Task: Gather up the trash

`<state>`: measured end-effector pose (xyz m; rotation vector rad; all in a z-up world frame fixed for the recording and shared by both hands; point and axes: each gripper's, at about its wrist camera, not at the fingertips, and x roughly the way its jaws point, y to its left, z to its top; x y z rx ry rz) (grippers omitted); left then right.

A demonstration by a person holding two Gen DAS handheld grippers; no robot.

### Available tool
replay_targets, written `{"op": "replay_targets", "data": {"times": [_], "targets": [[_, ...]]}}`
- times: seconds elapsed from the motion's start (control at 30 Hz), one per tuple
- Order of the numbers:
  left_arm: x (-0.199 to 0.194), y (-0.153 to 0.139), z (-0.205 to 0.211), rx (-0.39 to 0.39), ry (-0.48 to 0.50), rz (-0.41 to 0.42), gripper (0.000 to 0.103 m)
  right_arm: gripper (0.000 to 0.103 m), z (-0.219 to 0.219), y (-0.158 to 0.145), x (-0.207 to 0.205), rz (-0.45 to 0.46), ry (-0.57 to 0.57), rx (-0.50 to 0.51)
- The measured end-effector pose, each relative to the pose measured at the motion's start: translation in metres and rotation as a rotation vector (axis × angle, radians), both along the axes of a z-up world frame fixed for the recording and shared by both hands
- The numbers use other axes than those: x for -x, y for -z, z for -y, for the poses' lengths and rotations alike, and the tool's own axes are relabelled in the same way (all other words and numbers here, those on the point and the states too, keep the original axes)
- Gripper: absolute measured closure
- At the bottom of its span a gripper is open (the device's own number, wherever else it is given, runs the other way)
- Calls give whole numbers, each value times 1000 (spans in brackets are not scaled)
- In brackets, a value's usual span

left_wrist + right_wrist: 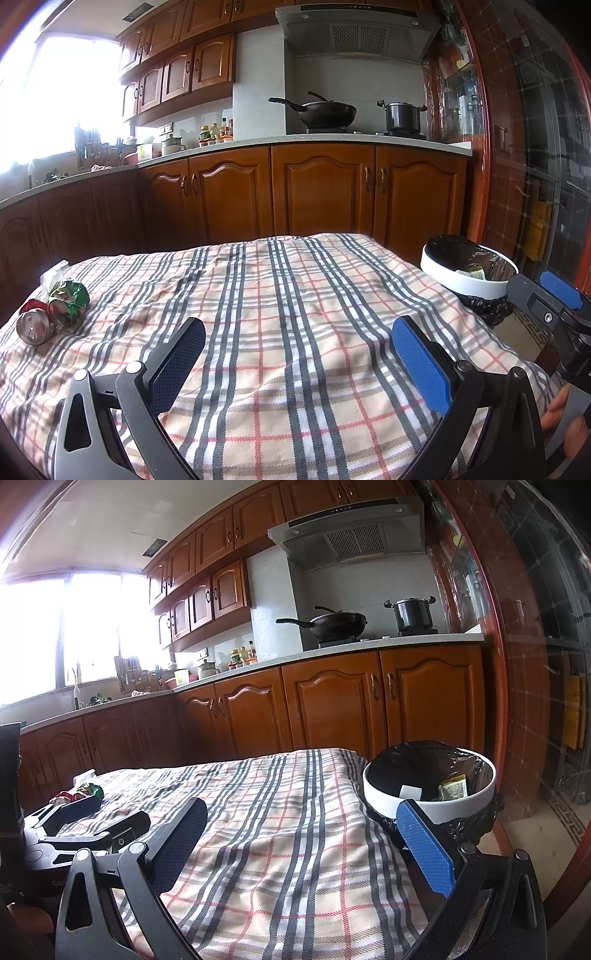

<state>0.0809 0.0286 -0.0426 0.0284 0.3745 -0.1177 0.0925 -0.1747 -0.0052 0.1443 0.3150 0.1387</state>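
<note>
A crushed red and green drink can (51,310) lies with a white wrapper (55,271) at the far left of the plaid-covered table (295,314); the pile also shows in the right wrist view (79,792). A white trash bin (467,271) with a black liner stands off the table's right edge and holds some scraps; it is close in the right wrist view (428,779). My left gripper (299,339) is open and empty above the table's middle. My right gripper (301,825) is open and empty above the table's right edge, beside the bin.
Wooden kitchen cabinets (317,192) and a counter with a wok (325,110) and a pot (402,116) stand behind the table. A red-framed glass door (535,147) is at the right. The other gripper shows at the right edge of the left view (554,310).
</note>
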Motion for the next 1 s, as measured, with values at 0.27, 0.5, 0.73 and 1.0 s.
{"op": "replay_targets", "data": {"times": [0.27,0.5,0.73,1.0], "targets": [[-1,1,0,1,7,-4,1,0,1,0,0,-1,-1,-6],[-1,1,-1,-1,11,-4,1,0,1,-1,1,-2,-6,-5],[-4,2,-2,-2,18,-9,1,0,2,-1,-1,-10,-10,-10],[-7,4,-3,-1,24,-15,1,0,4,0,-5,-18,-13,-12]]}}
